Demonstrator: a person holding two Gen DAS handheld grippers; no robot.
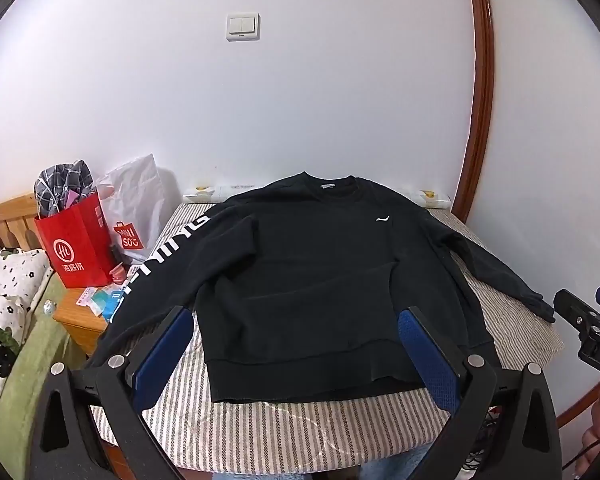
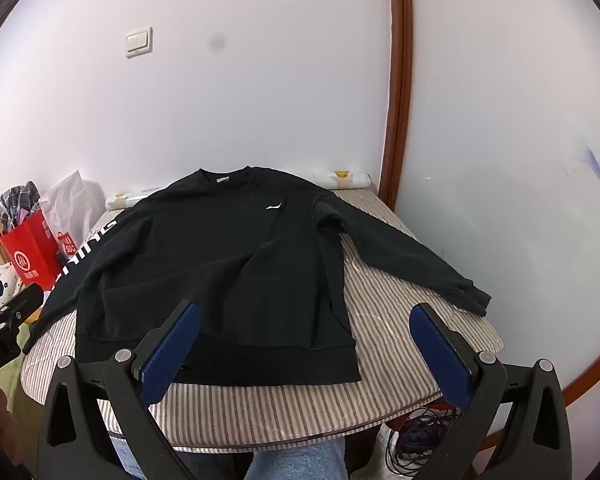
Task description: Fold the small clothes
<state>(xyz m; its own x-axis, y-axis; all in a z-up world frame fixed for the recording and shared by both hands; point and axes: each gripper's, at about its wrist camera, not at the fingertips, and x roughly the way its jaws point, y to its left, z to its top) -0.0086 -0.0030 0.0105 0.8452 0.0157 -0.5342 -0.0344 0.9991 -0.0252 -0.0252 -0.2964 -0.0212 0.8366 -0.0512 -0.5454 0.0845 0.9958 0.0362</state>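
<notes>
We see a black sweatshirt (image 1: 300, 264) spread flat, front up, sleeves out, across the middle of the striped surface (image 1: 284, 432), seemingly laid ready for folding; our left tool (image 1: 296, 344) and right tool (image 2: 306, 340) hover near its hem, both wide apart and empty.

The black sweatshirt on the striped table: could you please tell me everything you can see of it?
The black sweatshirt is a long-sleeved crew-neck in soft, matte knit with ribbed hem and cuffs. It lies flat, front up, collar toward the wall, hem toward the camera, on the striped cloth. A small white logo marks the chest; white lettering runs down one sleeve, which hangs off the table edge. The other sleeve stretches out across the cloth. No fingers touch it.
</notes>
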